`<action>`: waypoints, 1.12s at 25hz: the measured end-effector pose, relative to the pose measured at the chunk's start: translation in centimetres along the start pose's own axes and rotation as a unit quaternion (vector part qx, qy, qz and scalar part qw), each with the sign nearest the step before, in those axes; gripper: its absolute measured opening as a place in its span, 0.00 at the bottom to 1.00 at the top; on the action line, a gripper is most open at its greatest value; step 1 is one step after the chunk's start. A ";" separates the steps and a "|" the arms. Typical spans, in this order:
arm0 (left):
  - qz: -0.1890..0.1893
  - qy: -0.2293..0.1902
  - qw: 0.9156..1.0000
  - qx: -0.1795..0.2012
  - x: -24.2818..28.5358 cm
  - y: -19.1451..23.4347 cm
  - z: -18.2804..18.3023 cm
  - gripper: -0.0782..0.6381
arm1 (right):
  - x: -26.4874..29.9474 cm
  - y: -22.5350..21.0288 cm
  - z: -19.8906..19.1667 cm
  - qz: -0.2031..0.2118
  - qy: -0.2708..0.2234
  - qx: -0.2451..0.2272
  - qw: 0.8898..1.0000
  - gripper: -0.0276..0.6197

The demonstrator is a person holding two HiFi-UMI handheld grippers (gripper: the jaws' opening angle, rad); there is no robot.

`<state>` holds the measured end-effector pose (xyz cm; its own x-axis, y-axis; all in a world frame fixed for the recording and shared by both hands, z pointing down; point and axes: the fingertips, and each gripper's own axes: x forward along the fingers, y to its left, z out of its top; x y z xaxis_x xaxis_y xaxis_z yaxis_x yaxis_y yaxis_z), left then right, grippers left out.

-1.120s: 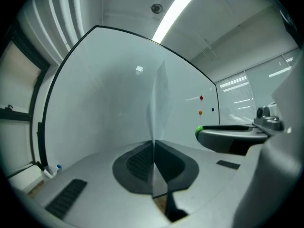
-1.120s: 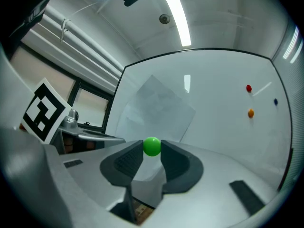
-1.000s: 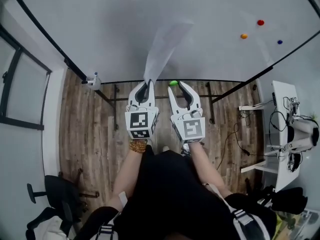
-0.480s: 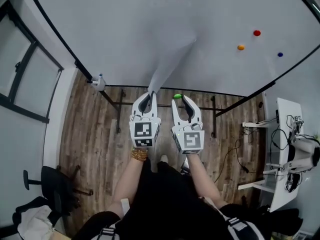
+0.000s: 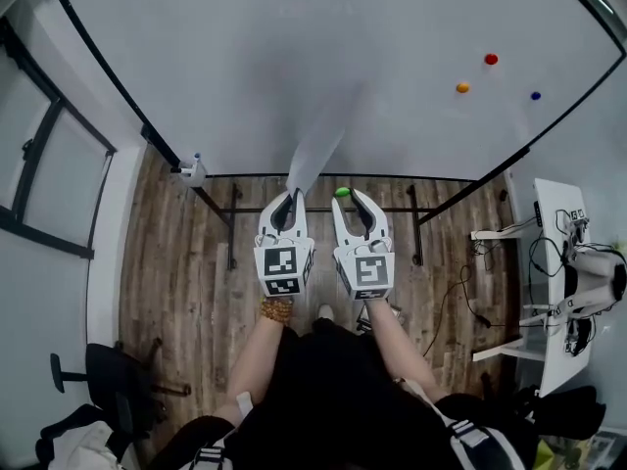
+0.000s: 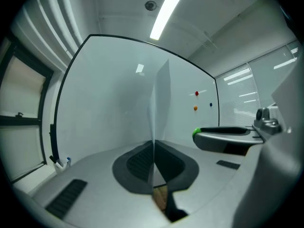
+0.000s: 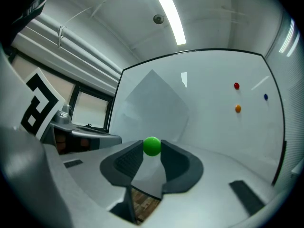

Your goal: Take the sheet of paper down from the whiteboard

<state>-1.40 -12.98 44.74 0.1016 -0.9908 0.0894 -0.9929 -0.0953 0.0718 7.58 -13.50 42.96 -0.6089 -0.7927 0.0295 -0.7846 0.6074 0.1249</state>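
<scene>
My left tool [image 5: 291, 196] is clenched on the bottom corner of the sheet of paper [image 5: 315, 150]. The sheet rises from the tool's tips toward the whiteboard [image 5: 294, 47] at the centre of the frame (in the left gripper view I see it edge-on). My right tool [image 5: 351, 196], just to the right, grasps a small green ball [image 5: 341, 192] at its tips, beside the sheet.

Right gripper [image 7: 152, 151] jaws clamped green ball [image 7: 152, 145] at fingertips, one pad each side. Beyond: whiteboard [image 7: 213, 84], black frame. Sheet of paper [image 7: 152, 103] stood before board's left half, tilted, one corner up. Red magnet [image 7: 236, 85] above orange magnet [image 7: 238, 108] near board's right edge, blue magnet [image 7: 265, 97] closer to that edge. Left gripper [image 7: 83, 139] showed at left, its marker cube [image 7: 40, 106] above. Ceiling light strip [image 7: 168, 13] overhead.
</scene>
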 end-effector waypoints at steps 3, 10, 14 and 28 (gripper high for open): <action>-0.003 -0.001 1.000 0.011 -0.3 1.0 -0.1 0.12 | 0.5 1.2 -0.3 -0.002 0.008 0.004 1.000 0.22; -0.007 -0.004 1.000 0.017 -1.1 2.4 -0.4 0.12 | 1.0 2.7 -0.6 -0.013 0.023 0.007 1.000 0.22; -0.012 -0.012 1.000 0.021 -1.1 2.1 -0.1 0.12 | 1.2 2.7 -0.3 -0.019 0.023 0.010 1.000 0.22; -0.027 -0.028 0.999 0.022 -1.3 1.7 0.2 0.12 | 1.1 2.9 -0.4 -0.027 0.027 -0.002 0.999 0.21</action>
<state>-3.23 -11.87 44.59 0.1535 -0.9877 0.0314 -0.9878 -0.1525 0.0311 4.72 -12.63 43.76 -0.5584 -0.8261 0.0752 -0.8155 0.5634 0.1323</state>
